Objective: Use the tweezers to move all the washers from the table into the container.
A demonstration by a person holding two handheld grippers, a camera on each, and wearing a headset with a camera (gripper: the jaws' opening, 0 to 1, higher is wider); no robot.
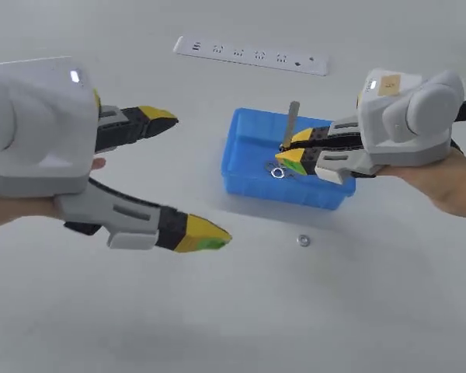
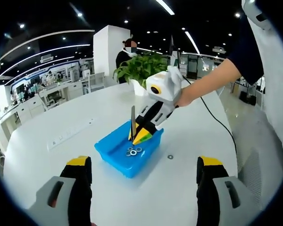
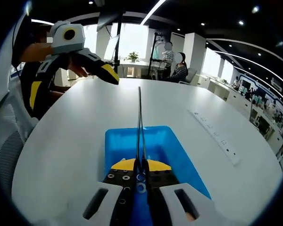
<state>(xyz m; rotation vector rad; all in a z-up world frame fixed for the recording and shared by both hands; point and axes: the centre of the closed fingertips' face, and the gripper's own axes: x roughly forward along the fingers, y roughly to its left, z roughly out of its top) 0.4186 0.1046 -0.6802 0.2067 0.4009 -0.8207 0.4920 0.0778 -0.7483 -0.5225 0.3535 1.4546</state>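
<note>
Left gripper [image 1: 196,177] wide-spread — container [image 1: 245,186] holds maybe three washers [image 1: 277,172].

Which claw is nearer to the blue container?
Right. The right claw is over the blue container, shut on the tweezers; the left claw is open beside it, apart.

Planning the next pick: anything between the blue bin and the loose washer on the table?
No. In the head view the stretch of table between the bin and the washer is bare; the left gripper view agrees.
</note>
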